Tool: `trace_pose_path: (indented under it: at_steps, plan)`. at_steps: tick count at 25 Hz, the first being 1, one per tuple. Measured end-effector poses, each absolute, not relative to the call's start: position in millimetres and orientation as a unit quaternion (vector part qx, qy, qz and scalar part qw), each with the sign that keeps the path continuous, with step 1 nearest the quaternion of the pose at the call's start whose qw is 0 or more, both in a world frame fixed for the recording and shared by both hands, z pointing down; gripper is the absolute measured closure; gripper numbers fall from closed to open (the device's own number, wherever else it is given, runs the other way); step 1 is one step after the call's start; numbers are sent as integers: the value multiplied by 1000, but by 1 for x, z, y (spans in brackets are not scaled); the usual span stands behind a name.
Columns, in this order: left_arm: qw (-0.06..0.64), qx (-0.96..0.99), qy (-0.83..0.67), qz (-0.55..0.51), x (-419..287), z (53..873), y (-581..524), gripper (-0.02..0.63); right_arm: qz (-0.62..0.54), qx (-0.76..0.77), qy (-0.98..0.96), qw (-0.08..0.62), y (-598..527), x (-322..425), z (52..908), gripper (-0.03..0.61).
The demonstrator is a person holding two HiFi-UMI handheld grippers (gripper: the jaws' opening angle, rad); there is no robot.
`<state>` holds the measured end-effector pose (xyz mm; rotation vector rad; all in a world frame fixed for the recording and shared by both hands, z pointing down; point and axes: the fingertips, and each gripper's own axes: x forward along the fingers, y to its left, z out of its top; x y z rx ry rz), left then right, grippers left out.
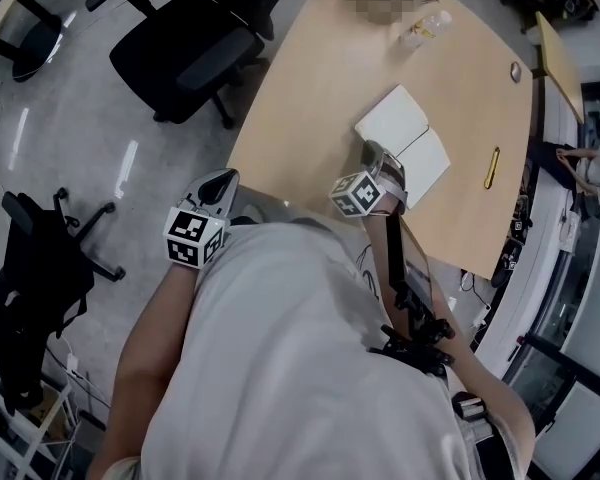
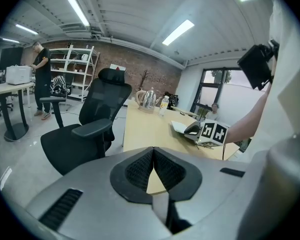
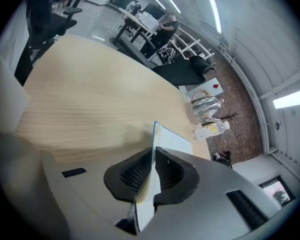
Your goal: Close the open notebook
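Observation:
The white notebook (image 1: pixel 405 138) lies open on the light wooden table (image 1: pixel 310 88), its pages blank. My right gripper (image 1: pixel 372 156) is at the notebook's near left corner. In the right gripper view its jaws (image 3: pixel 153 156) are shut on the edge of a notebook leaf (image 3: pixel 172 141), which stands lifted on edge between the pads. My left gripper (image 1: pixel 220 183) hangs off the table's near left edge, over the floor. Its pads (image 2: pixel 153 156) meet at the tips with nothing between them. The left gripper view shows the notebook (image 2: pixel 179 128) and the right gripper (image 2: pixel 192 129) from the side.
A yellow pen (image 1: pixel 492 168) lies to the right of the notebook. A plastic bottle (image 1: pixel 425 28) and a metal kettle (image 2: pixel 149 99) stand at the table's far end. A black office chair (image 1: pixel 185 53) stands left of the table, another chair (image 1: pixel 40 258) nearer on the floor.

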<state>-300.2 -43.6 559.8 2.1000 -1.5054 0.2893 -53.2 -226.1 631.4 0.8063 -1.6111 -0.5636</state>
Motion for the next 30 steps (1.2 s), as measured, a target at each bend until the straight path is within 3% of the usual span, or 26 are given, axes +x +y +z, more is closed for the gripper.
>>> trace_pose_path:
  at_steps: [30]
  plan:
    - [232,826,-484,172,-144,523,-49,607,-178,315,-830,425,-133,-2,586,549]
